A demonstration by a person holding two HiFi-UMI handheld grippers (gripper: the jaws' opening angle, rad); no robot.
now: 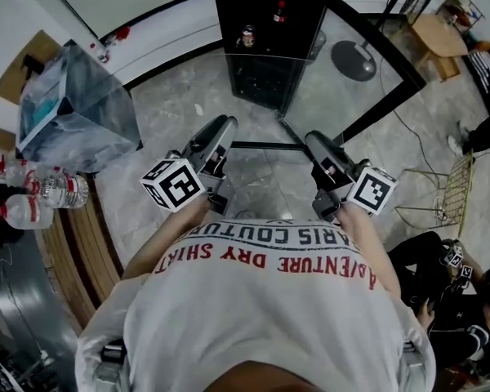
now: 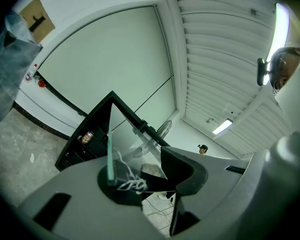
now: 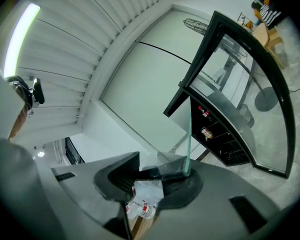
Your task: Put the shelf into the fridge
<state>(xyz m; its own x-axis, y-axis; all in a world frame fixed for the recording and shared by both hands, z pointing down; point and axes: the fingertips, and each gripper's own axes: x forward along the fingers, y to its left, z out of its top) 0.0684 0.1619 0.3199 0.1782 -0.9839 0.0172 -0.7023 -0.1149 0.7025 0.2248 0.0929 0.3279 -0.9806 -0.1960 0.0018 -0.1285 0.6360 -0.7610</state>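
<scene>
Clear glass shelf (image 1: pixel 265 176) level before open fridge (image 1: pixel 261 80)

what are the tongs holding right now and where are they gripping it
A glass shelf: the left tongs grip its left side edge, the right tongs its right side edge.

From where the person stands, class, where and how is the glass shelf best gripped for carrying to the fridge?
By its two side edges, one tool from each side, as here: the left tool and right tool each clamp an edge of the shelf. A wide, flat pane likely balances best held at opposite edges, leaving its front free to enter the fridge.
</scene>
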